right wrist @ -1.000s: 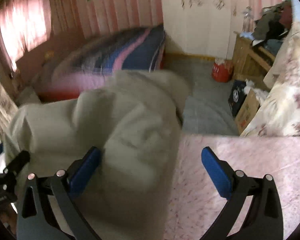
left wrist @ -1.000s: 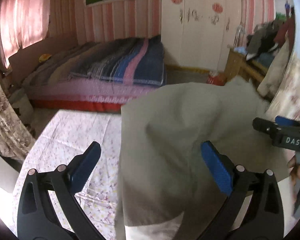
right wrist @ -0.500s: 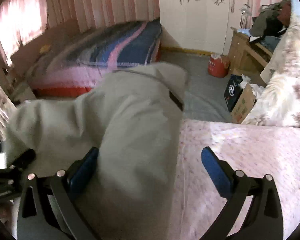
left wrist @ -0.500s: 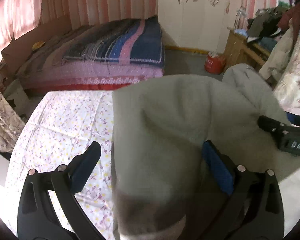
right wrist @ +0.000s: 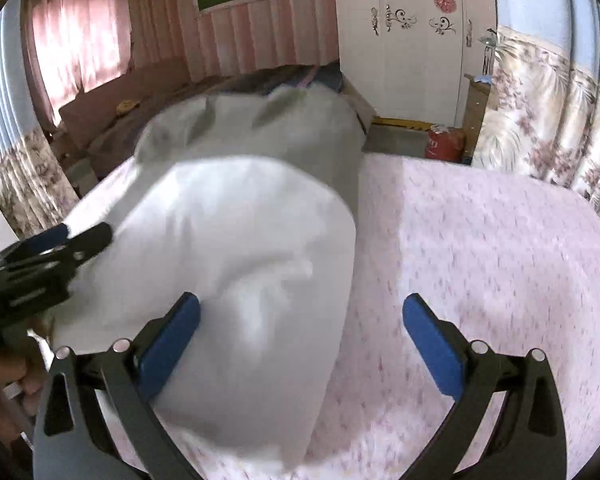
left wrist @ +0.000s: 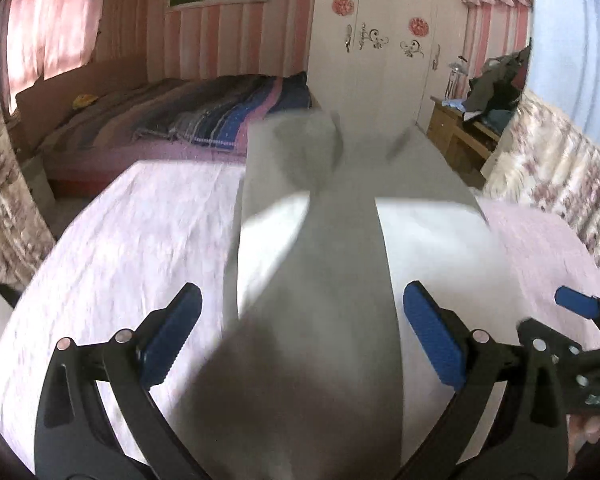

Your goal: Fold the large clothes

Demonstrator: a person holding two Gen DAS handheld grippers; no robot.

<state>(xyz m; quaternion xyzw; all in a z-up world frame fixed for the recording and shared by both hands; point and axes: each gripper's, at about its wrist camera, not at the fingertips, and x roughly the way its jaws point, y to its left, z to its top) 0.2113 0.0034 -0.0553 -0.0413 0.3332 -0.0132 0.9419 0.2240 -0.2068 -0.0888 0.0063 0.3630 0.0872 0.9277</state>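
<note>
Cloth (left wrist: pixel 316 288) lay bunched and blurred on the pink floral sheet (left wrist: pixel 112 248), running between the fingers of my left tool (left wrist: pixel 302 336), which stood spread wide, pinching nothing. My right tool (right wrist: pixel 300 338) was spread too, its left pad against the pale heap, nothing clamped. To fold well, I judged I should first find two matching corners, pinch each firmly near the edge, and draw the cloth flat before any fold.

Both claws (left wrist: pixel 300 336) (right wrist: pixel 300 338) have black arms, blue ribbed pads and silver screws.
</note>
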